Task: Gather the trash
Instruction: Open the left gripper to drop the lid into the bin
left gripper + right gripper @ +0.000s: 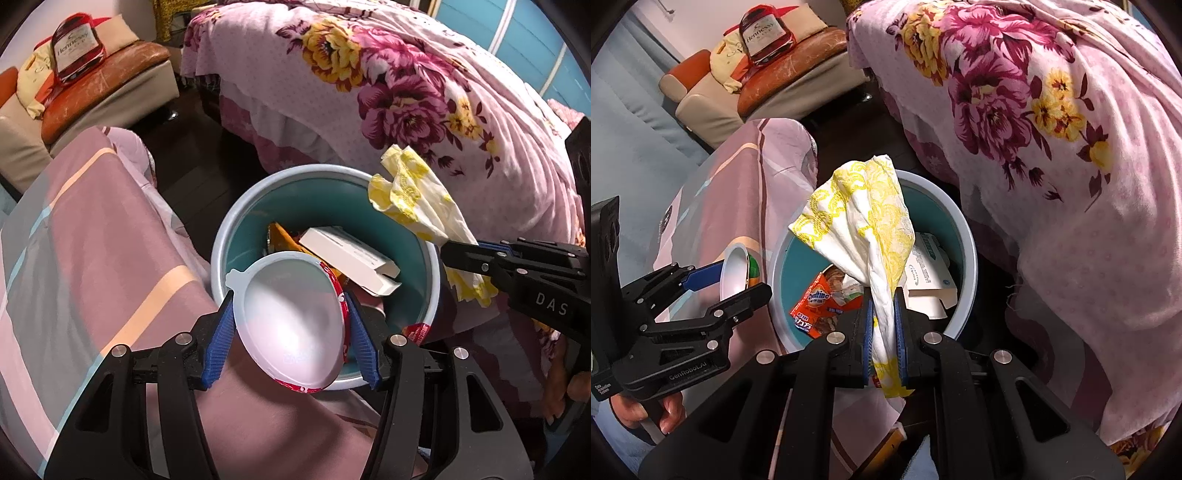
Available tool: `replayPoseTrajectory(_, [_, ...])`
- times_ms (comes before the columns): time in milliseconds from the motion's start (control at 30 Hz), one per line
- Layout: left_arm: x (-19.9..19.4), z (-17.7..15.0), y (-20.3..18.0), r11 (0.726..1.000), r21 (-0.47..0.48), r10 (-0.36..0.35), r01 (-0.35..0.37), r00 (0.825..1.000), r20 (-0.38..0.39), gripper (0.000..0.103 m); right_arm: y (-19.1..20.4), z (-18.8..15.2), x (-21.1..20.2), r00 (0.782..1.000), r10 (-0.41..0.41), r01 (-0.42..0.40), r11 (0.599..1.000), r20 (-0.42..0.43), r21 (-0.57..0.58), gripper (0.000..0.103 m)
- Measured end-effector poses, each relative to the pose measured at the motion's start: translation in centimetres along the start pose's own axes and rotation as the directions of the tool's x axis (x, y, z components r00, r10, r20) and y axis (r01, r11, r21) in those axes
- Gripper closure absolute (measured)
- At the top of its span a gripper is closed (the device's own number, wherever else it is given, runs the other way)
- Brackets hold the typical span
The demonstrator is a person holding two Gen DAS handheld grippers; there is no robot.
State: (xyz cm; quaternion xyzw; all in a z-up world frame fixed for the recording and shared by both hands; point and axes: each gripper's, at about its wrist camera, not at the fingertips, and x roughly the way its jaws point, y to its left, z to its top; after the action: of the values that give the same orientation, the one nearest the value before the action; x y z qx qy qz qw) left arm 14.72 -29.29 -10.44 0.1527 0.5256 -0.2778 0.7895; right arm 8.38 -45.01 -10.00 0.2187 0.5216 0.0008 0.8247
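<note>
A round teal bin [258, 195] with a pale rim stands on the dark floor between two beds; it also shows in the right wrist view [964, 236]. Inside lie a white box [351, 258] and an orange wrapper [816, 306]. My left gripper [291, 317] is shut on a white plastic cup [295, 314] with a red rim, held over the bin's near edge. My right gripper [884, 325] is shut on a white and yellow napkin [871, 221], held above the bin; the napkin also shows in the left wrist view [413, 199].
A bed with a pink floral cover [424, 92] is to the right of the bin. A bed with a mauve striped sheet [92, 240] is to the left. A sofa [103, 85] with a red bottle-shaped bag [74, 44] stands at the back left.
</note>
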Motion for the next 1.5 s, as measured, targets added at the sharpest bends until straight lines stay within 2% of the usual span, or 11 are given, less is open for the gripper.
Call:
replayPoseTrajectory(33, [0.1, 0.0, -0.1, 1.0, 0.0, -0.006, 0.006, 1.0, -0.005, 0.04, 0.0, 0.0, 0.0, 1.0, -0.001, 0.001, 1.0, -0.001, 0.002, 0.093])
replayPoseTrajectory(100, [0.3, 0.0, -0.1, 1.0, -0.003, -0.001, 0.001, 1.0, -0.008, 0.025, -0.1, 0.1, 0.0, 1.0, -0.004, 0.004, 1.0, 0.0, 0.005, 0.093])
replayPoseTrajectory(167, [0.1, 0.0, -0.2, 1.0, 0.003, 0.025, -0.025, 1.0, 0.011, 0.02, -0.1, 0.1, 0.0, 1.0, -0.008, 0.008, 1.0, 0.0, 0.006, 0.093])
replayPoseTrajectory(400, [-0.3, -0.3, 0.3, 0.999, -0.014, 0.035, -0.034, 0.999, 0.026, 0.013, 0.4, 0.2, -0.2, 1.0, -0.024, 0.024, 1.0, -0.005, -0.003, 0.092])
replayPoseTrajectory(1100, [-1.4, -1.2, 5.5, 0.991, -0.131, 0.02, -0.01, 0.997, 0.07, 0.012, 4.9, 1.2, 0.5, 0.996, -0.084, 0.081, 0.993, -0.025, -0.08, 0.088])
replayPoseTrajectory(1133, [-1.5, -1.3, 5.9, 0.99, -0.139, 0.02, -0.01, 0.997, 0.073, 0.012, 5.2, 1.4, 0.6, 0.996, -0.085, 0.082, 0.993, -0.025, -0.085, 0.084])
replayPoseTrajectory(1167, [-1.5, -1.3, 6.1, 0.99, -0.143, 0.019, -0.008, 0.997, 0.075, 0.012, 5.4, 1.4, 0.6, 0.996, -0.085, 0.083, 0.993, -0.025, -0.086, 0.074])
replayPoseTrajectory(1233, [-1.7, -1.5, 6.7, 0.988, -0.154, 0.017, -0.005, 0.997, 0.078, 0.011, 5.8, 1.5, 0.6, 0.996, -0.092, 0.09, 0.992, -0.02, -0.092, 0.063])
replayPoseTrajectory(1367, [-2.0, -1.8, 7.3, 0.985, -0.172, 0.012, 0.002, 0.996, 0.084, 0.01, 6.6, 1.7, 0.4, 0.994, -0.106, 0.104, 0.99, -0.017, -0.096, 0.045])
replayPoseTrajectory(1500, [-2.3, -2.2, 7.7, 0.983, -0.181, 0.007, 0.01, 0.996, 0.092, 0.009, 7.1, 1.6, 0.1, 0.992, -0.123, 0.121, 0.988, -0.013, -0.098, 0.032])
